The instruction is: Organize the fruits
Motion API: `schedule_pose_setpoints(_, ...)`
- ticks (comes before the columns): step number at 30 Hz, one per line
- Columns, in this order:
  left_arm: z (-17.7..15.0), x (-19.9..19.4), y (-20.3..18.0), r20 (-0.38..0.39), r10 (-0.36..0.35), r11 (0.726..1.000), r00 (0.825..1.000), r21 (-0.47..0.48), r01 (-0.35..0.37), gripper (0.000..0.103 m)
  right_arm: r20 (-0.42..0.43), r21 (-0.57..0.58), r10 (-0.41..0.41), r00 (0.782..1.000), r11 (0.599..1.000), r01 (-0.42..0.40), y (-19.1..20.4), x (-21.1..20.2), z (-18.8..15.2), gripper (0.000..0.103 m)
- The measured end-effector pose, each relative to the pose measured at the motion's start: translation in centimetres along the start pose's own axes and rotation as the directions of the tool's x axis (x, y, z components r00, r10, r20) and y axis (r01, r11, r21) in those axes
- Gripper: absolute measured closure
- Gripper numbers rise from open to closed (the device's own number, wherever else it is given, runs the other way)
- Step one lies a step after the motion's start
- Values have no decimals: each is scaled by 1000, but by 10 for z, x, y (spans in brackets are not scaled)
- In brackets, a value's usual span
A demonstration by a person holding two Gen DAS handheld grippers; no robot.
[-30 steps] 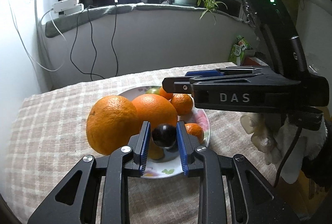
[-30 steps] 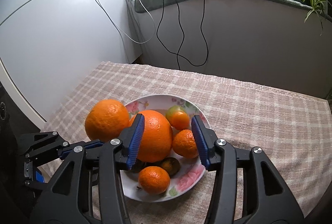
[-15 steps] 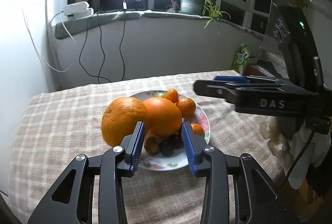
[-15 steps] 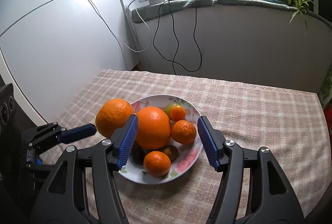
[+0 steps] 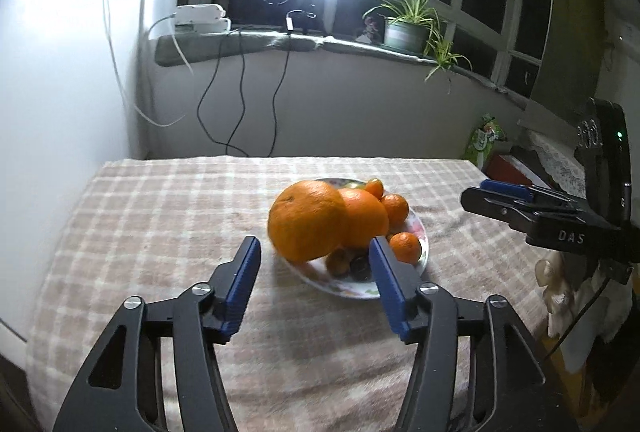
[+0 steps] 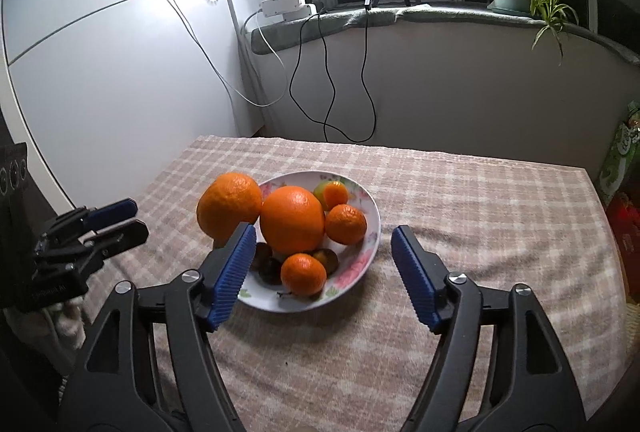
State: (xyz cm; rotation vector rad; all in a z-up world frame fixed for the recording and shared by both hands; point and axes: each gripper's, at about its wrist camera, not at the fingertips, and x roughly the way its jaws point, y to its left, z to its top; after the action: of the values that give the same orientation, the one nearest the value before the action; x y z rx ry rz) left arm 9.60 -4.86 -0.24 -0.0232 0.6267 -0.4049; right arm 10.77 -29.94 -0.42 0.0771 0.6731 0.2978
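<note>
Grippers, left gripper [image 5: 314, 282] and right gripper [image 6: 324, 272], are seen spread empty and drawn back from the filled plate [image 6: 360, 260], suggesting sorting is done.

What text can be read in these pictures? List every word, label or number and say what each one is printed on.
"DAS": white letters on the black body of the right gripper, seen in the left wrist view.
Faint print on the black body of the left gripper, in the right wrist view: too small and dim to read.
Lettering on the green packet at the table's far right: blurred, unreadable.
Nothing readable on the flowered plate or the fruit.
</note>
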Motion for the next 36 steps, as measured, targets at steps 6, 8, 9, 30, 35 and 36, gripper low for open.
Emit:
schedule_pose_setpoints(6, -6, -10, -5, 5, 37, 999, 999, 0, -37, 29, 17, -22, -40, 999, 999, 40, 5, -10, -7, 16)
schedule_pose_setpoints(8, -7, -12, -7, 5, 55, 998, 998, -2, -55, 26, 28, -24, -54, 998, 998, 55, 6, -14, -9, 14)
schedule_pose_setpoints(9, -7, -13, -8, 6, 64, 998, 998, -1, -64, 24, 32, -24, -59, 998, 998, 60, 6, -15, -10, 13)
schedule_pose_setpoints(30, -9, -11, -3, -15, 110, 993, 994, -31, -110, 23, 22, -3, -89, 996, 996, 89, -3, -17, -17, 10)
schedule_pose_setpoints(35, -8, -11, -1, -11, 113, 993, 993, -35, -114, 23, 14, 0, -91, 996, 996, 91, -6, -13, -18, 10)
schedule_pose_setpoints(36, -8, -10, 0, -12, 114, 993, 993, -37, -114, 23, 13, 1, -92, 996, 996, 92, -6, -12, -18, 10)
